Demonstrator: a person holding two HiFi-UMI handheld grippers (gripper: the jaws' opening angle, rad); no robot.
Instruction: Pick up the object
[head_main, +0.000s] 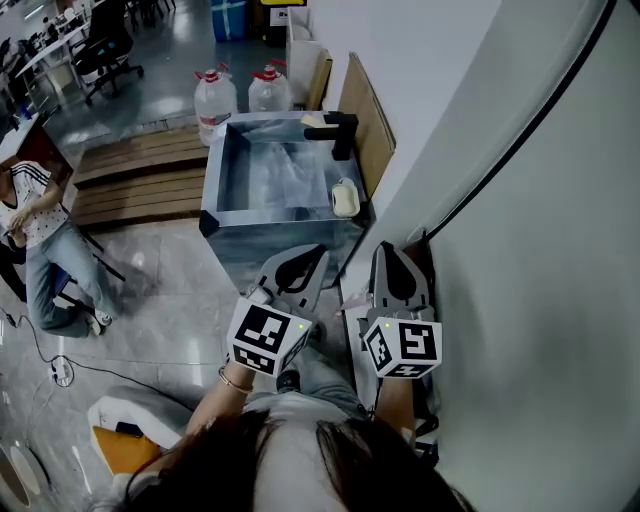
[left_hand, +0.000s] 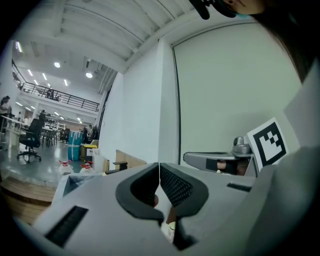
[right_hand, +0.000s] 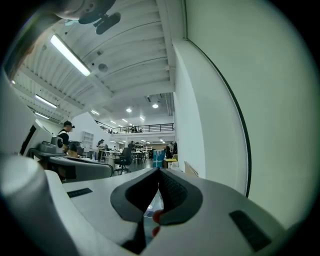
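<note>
- While the person holds both grippers low and close to the body, the left tool (head_main: 305, 258) and the right tool (head_main: 388, 260) sit side by side, pointing forward at a box-shaped shiny metal basin (head_main: 214, 188).
- In the left gripper view, the left tool is clenched: its 2 dark jaw tips meet, with nothing between them.
- In the right gripper view, the right tool is clenched the same way, tips together and holding nothing.
- A pale rounded object (head_main: 345, 198) lies on the basin's right rim, near a black faucet (head_main: 338, 130).
- That object sits ahead of the 2 tools, roughly between their lines, and touches neither.
- Each tool carries a black-and-white marker cube, the left one (head_main: 266, 337) and the right one (head_main: 404, 346), near the bottom of the head view.
- 2 clear plastic water bottles with red caps (head_main: 214, 100) stand on the floor beyond the basin.
- A slatted wooden platform (head_main: 140, 172) lies left of the basin, and a seated person in a striped shirt (head_main: 38, 225) is at the far left.
- A pale wall (head_main: 530, 260) runs just beside the right tool.
</note>
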